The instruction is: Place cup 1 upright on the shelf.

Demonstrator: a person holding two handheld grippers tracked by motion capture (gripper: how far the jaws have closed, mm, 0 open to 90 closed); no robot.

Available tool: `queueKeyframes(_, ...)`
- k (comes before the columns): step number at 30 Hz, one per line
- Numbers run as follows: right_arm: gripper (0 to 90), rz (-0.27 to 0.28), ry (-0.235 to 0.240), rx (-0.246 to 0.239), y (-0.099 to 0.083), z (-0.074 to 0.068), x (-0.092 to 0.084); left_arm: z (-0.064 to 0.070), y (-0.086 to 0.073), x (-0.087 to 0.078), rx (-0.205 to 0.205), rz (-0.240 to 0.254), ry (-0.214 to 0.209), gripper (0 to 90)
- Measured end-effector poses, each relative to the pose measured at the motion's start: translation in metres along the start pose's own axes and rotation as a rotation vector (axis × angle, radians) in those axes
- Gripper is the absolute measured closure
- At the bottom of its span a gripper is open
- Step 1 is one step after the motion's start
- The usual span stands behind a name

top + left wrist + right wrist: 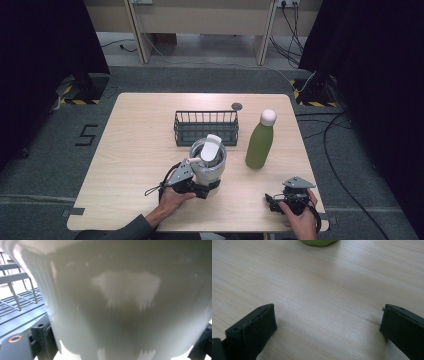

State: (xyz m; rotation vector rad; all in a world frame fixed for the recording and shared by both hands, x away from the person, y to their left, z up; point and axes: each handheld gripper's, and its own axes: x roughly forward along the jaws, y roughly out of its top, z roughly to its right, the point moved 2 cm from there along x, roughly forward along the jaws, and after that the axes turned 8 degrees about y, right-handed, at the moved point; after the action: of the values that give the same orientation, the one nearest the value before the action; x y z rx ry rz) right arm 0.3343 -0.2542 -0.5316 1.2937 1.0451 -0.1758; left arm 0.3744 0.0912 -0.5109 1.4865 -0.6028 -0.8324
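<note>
We see our left claw (204,189) clamped on the base of a white tumbler (208,167), which stands upright on the counter (135,150) near its front edge. In the left claw view the tumbler's (130,305) pale wall sits right up against the camera, with one dark jaw at each lower corner pressed to its sides. The tumbler has a clear lid with a white flip tab on top.

Just beyond the left claw and the tumbler stands a dark wire basket (206,127); its near wall is close behind the tumbler, though we cannot tell whether they touch. In the left claw view the basket's (17,290) bars show to the left of the tumbler.

To the right of the left claw, and a little farther back, a green bottle (260,142) with a white cap stands upright, apart from the tumbler and beside the basket's right end.

Our right claw (270,200) rests low at the counter's front right corner, well apart from the left one, spread wide and gripping nothing. In the right claw view, bare wood lies between the jaws and the bottle's (318,242) green base sits ahead, well clear of them.

A small dark disc (237,106) lies on the counter behind the basket.
</note>
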Motion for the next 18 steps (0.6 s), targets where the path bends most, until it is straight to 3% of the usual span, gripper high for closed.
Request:
queueKeyframes(10,0.5,0.000,0.000,0.001,0.000,0.000,0.000,-0.006,0.005,-0.003,-0.007,0.010,0.010,10.1)
queueKeyframes(18,0.5,0.000,0.000,0.000,0.000,0.000,0.000,-0.013,0.024,-0.010,0.004,0.027,0.032,10.1)
